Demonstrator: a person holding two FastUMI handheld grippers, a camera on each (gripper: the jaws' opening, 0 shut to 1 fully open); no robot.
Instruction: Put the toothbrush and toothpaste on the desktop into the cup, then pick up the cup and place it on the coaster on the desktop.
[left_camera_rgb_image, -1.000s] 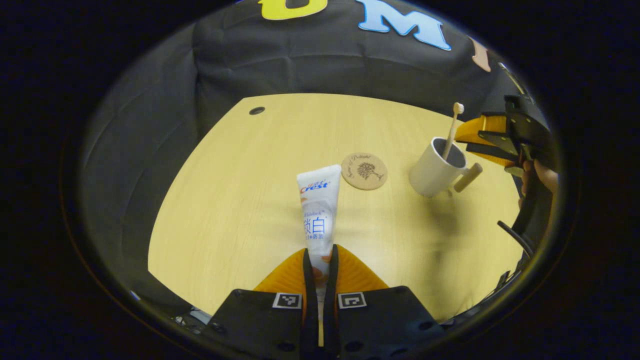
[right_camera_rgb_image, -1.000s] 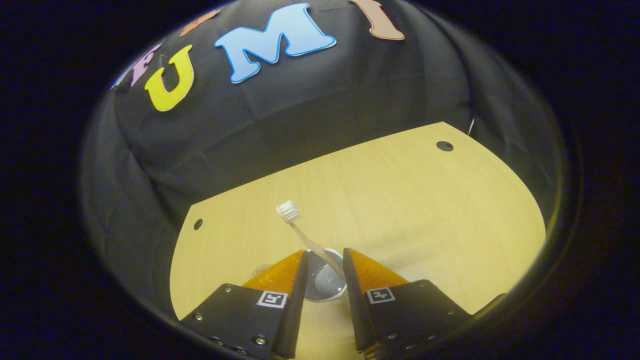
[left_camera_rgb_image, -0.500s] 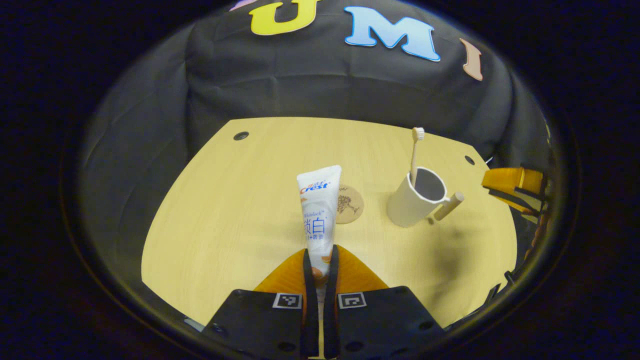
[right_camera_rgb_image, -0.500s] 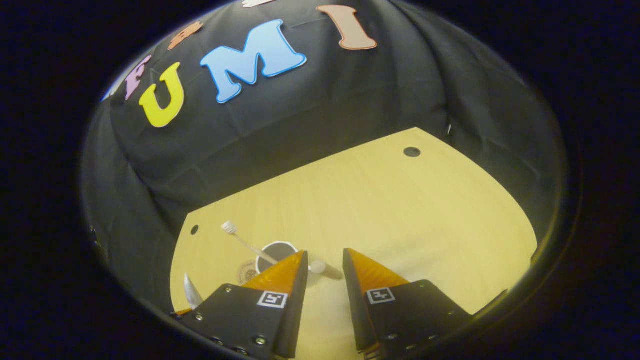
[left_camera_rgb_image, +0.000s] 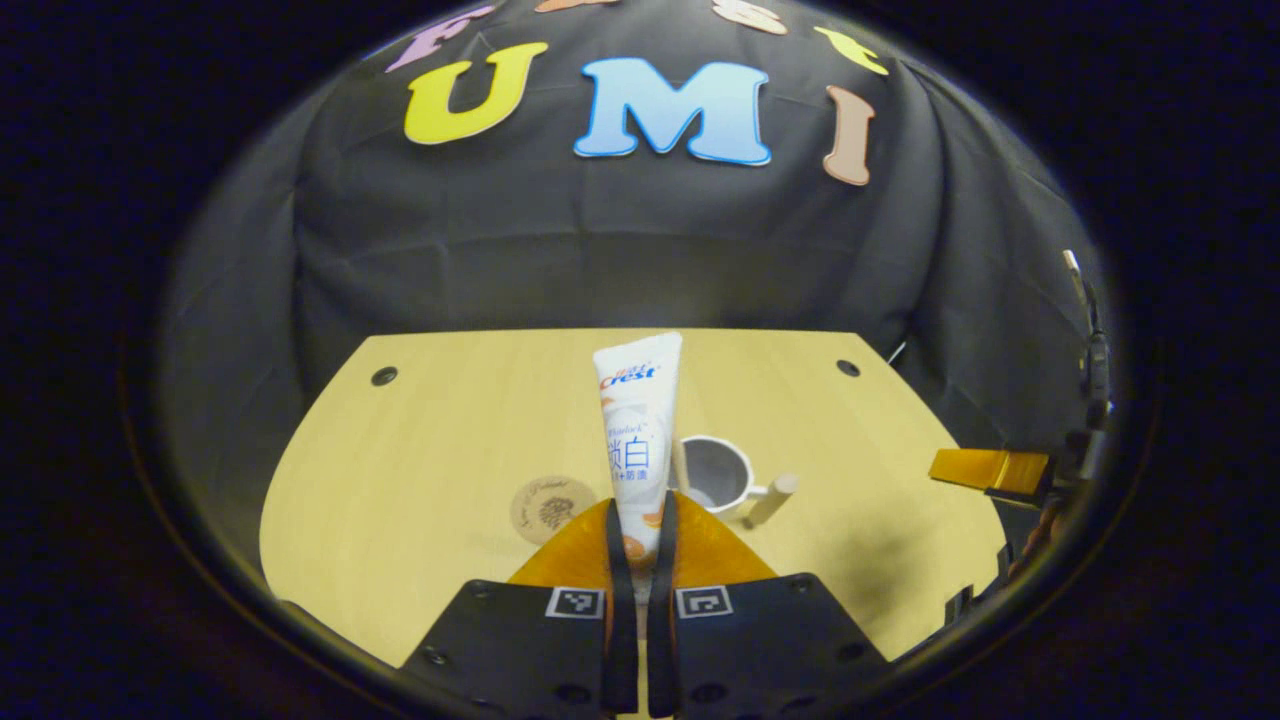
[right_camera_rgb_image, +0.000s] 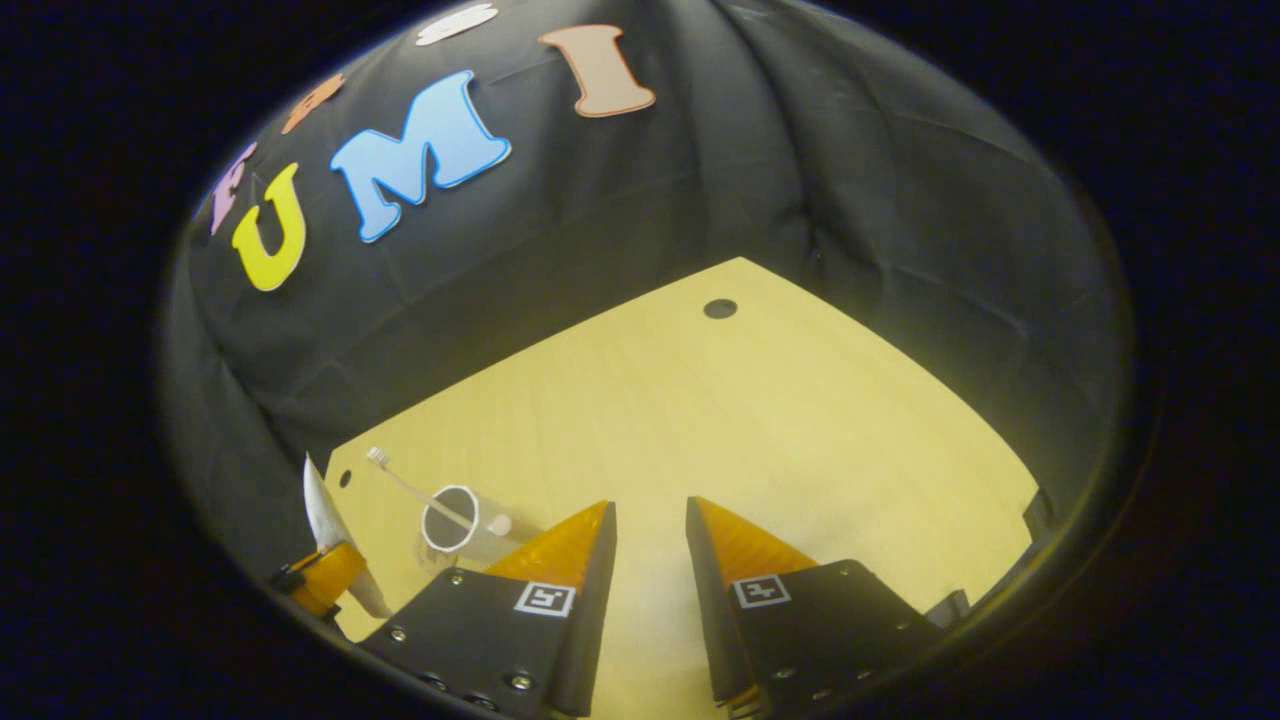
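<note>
My left gripper (left_camera_rgb_image: 640, 497) is shut on the lower end of a white toothpaste tube (left_camera_rgb_image: 636, 420), which points up and away from the fingers. Just behind and right of the tube stands the white cup (left_camera_rgb_image: 715, 472) with its stick handle toward the right. The tube hides most of the toothbrush there. A round cork coaster (left_camera_rgb_image: 550, 507) lies left of the fingers. In the right gripper view the toothbrush (right_camera_rgb_image: 405, 485) leans in the cup (right_camera_rgb_image: 452, 520), head up to the left. My right gripper (right_camera_rgb_image: 648, 502) is open over bare table, right of the cup.
The wooden table (left_camera_rgb_image: 440, 430) has small dark holes near its far corners (left_camera_rgb_image: 383, 376) (left_camera_rgb_image: 847, 367). Black cloth walls close in behind and beside it. The other gripper (left_camera_rgb_image: 990, 468) hovers at the table's right edge in the left gripper view.
My left gripper carried the toothpaste rightward, so the cup now sits just behind the tube. My right gripper drew back from the cup, leaving the toothbrush in it.
</note>
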